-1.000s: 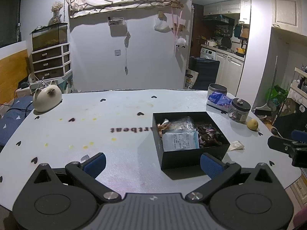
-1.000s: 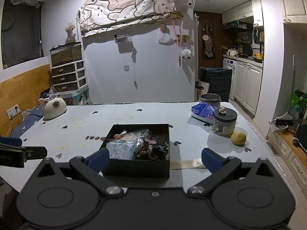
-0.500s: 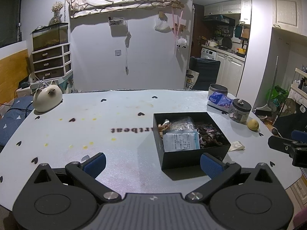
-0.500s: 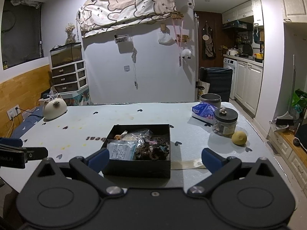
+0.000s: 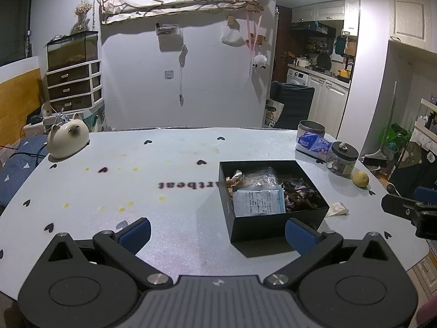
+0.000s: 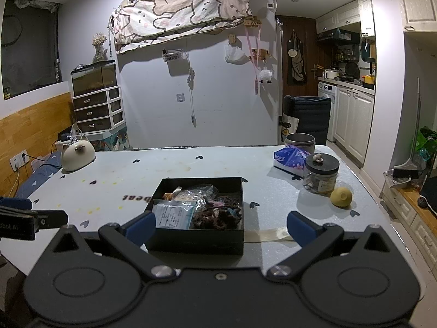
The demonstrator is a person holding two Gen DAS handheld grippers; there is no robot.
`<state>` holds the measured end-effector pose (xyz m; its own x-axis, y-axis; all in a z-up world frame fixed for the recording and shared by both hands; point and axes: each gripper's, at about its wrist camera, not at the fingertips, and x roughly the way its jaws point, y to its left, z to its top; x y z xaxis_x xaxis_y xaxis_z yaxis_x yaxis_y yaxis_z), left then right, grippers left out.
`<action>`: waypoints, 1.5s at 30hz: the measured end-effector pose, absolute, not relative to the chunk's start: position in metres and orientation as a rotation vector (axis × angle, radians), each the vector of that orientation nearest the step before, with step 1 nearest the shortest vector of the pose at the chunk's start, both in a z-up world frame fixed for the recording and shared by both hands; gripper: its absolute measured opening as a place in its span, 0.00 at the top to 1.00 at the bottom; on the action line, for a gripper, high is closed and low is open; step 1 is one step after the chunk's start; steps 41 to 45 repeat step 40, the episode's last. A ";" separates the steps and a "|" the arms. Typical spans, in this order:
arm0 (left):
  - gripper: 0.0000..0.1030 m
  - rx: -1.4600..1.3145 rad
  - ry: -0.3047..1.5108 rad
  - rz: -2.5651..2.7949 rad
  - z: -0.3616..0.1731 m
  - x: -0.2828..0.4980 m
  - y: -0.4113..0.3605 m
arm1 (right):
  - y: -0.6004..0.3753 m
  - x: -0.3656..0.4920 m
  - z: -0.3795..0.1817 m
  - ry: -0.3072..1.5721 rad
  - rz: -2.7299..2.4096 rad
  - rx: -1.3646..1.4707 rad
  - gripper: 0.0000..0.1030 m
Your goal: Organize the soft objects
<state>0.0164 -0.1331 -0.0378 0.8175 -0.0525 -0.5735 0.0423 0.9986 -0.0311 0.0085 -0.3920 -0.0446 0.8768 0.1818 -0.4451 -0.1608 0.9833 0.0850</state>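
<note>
Spreading under everything is the pale table [image 5: 169,196], and on it sits the black box [image 6: 199,237], full of packets and dark soft bits. Near the box's front the left gripper [image 5: 217,236] and right gripper [image 6: 220,225] hover spread wide, empty. Right of the box stand a lidded jar [image 6: 321,173] and a yellow ball [image 6: 341,196].

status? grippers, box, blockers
Left gripper and right gripper open, empty. Black box full: white packet, dark scrunchies. Nothing blocking.
</note>
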 end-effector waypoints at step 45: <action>0.00 -0.023 0.609 -0.039 -0.036 0.018 -0.128 | -0.392 0.009 -0.045 0.470 0.180 0.048 0.00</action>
